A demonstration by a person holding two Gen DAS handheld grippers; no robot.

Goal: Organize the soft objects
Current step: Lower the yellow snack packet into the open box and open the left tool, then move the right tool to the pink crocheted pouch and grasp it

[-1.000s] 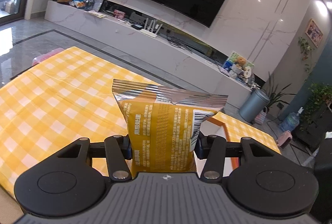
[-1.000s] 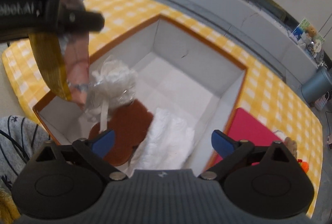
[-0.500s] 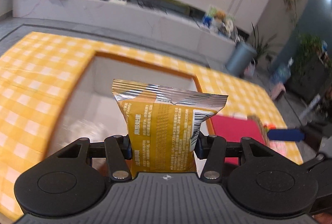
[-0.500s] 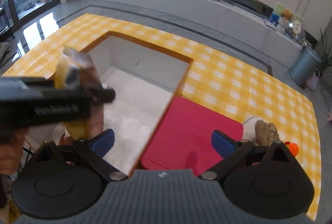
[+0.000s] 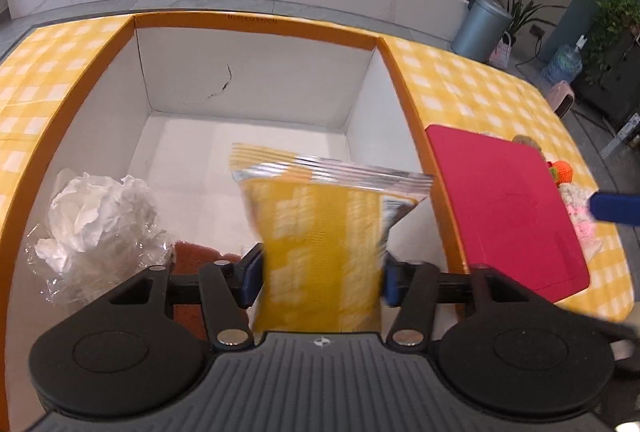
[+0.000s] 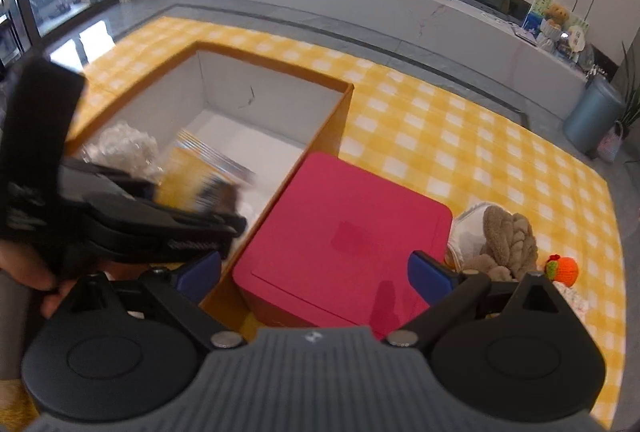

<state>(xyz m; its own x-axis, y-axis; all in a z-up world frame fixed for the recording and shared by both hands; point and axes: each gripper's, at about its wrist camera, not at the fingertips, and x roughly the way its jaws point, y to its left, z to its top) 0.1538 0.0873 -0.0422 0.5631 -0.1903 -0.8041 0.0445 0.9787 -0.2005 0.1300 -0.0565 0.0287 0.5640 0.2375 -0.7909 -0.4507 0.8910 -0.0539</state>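
Note:
A yellow foil snack bag (image 5: 320, 232) stands blurred between the jaws of my left gripper (image 5: 320, 280), which are opening; the pads no longer press on it. It hangs over the inside of the orange-rimmed white box (image 5: 256, 23). The right wrist view shows the same snack bag (image 6: 196, 175) and left gripper (image 6: 224, 216) above the box (image 6: 280, 59). My right gripper (image 6: 316, 272) is open and empty over the red lid (image 6: 344, 232). In the box lie a crumpled white plastic bundle (image 5: 96, 216) and a brown soft piece (image 5: 192, 256).
Right of the red lid (image 5: 504, 207) sit a beige knitted toy (image 6: 504, 236), a small orange knitted toy (image 6: 562, 268) and a pink-white soft item (image 5: 576, 207). A yellow checked cloth (image 6: 440, 135) covers the table. A hand (image 6: 36, 272) holds the left gripper.
The left gripper swung from facing the room down over the box, and its jaws widened off the snack bag. The right gripper shifted right, from above the box to above the red lid.

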